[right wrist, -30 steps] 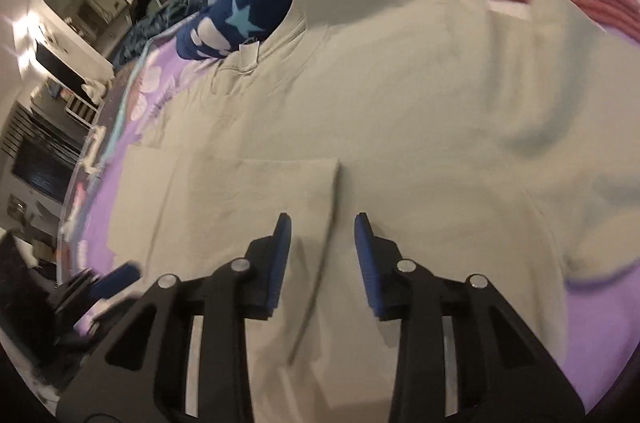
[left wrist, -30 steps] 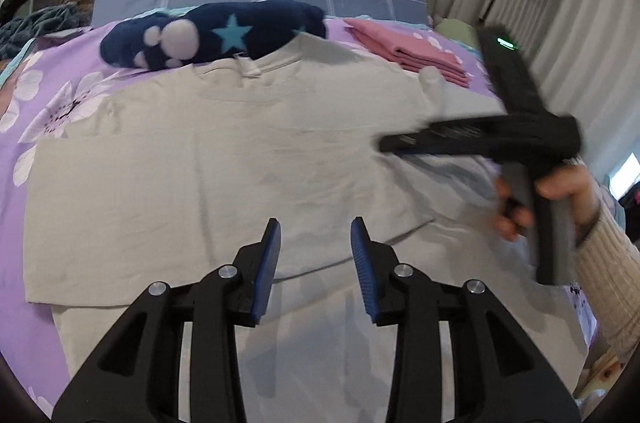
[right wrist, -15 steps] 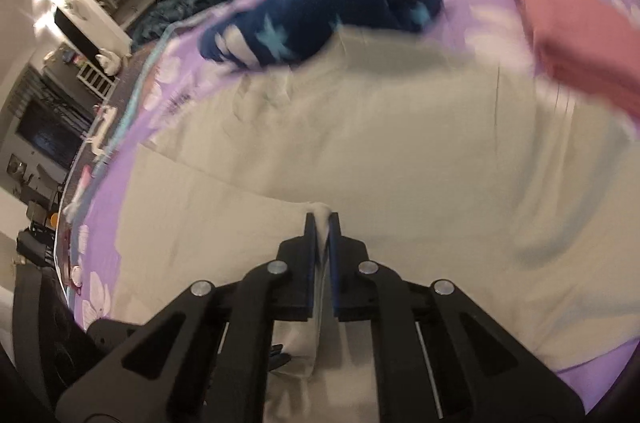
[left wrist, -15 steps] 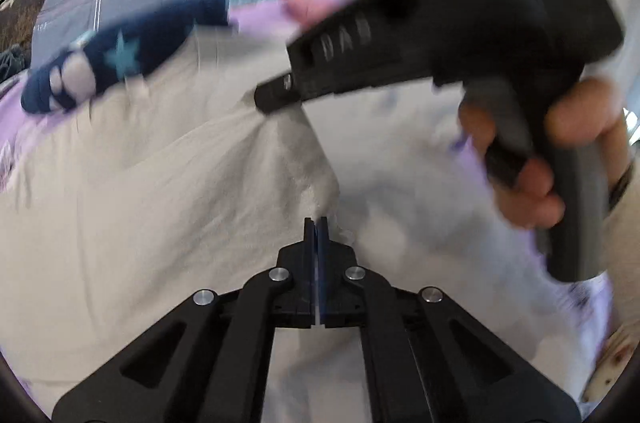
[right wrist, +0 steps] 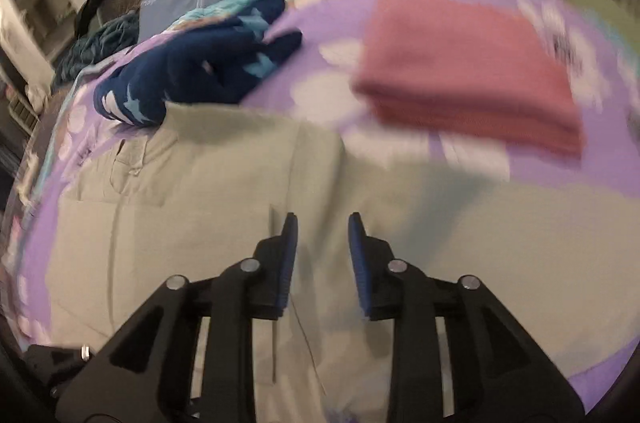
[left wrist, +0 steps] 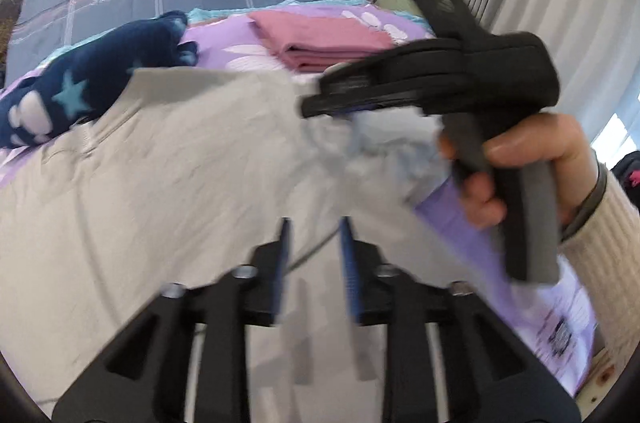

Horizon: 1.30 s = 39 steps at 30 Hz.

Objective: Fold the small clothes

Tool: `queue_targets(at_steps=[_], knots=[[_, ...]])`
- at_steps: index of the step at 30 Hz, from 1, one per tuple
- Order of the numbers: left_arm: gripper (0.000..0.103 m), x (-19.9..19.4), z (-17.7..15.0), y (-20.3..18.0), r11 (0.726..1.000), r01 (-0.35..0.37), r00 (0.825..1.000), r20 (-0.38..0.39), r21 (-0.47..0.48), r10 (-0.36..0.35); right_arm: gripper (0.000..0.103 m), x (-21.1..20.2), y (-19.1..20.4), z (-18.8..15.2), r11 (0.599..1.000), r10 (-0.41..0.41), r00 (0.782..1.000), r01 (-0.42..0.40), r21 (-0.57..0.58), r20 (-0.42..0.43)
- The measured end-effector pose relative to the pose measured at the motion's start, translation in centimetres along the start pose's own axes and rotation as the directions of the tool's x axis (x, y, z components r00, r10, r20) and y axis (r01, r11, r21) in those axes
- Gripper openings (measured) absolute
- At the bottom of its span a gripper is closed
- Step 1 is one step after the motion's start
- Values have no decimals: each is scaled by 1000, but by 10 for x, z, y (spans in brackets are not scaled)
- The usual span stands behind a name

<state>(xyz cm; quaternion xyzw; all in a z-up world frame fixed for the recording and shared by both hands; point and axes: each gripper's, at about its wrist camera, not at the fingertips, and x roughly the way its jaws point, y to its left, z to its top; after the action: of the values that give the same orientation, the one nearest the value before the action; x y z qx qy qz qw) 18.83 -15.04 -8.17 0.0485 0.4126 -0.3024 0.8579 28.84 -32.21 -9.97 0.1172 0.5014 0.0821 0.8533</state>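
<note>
The pale shirt lies spread on the bed, its right side folded in over the middle; that suits a fold made in thirds. The left claw hangs over the shirt's near part with its jaws partly apart, having just opened, and nothing between them. The right claw has likewise just opened and grips nothing; cloth lies under it. In the left view bunched cloth sits just below the right claw's tip, though blur hides whether they touch. A pink folded stack and a navy star garment wait beyond, probably done or queued. No brand or writing can be read.
</note>
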Motion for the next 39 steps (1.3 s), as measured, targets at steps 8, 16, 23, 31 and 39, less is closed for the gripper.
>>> queue_targets(at_steps=[8,16,23,31,39], knots=[[45,-91,-77,132,895,-418,904,26,-153,427,27,-34,41,-52,973,182,983,-182,-145,-15],[45,-157,-162,251,746,-377,906,-53,-549,419,24,0,53,-86,981,77,997,-74,-180,6],[45,-139,-154,271,751,-138,972,56,-645,227,24,-2,61,-92,977,28,998,-16,-214,52],[3,-113,-107,311,728,-202,957,25,-655,288,24,2,60,-98,977,41,995,-21,-211,93],[0,-91,-95,294,666,-643,751,-143,-379,644,35,-2,51,-100,978,118,989,-101,-180,86]])
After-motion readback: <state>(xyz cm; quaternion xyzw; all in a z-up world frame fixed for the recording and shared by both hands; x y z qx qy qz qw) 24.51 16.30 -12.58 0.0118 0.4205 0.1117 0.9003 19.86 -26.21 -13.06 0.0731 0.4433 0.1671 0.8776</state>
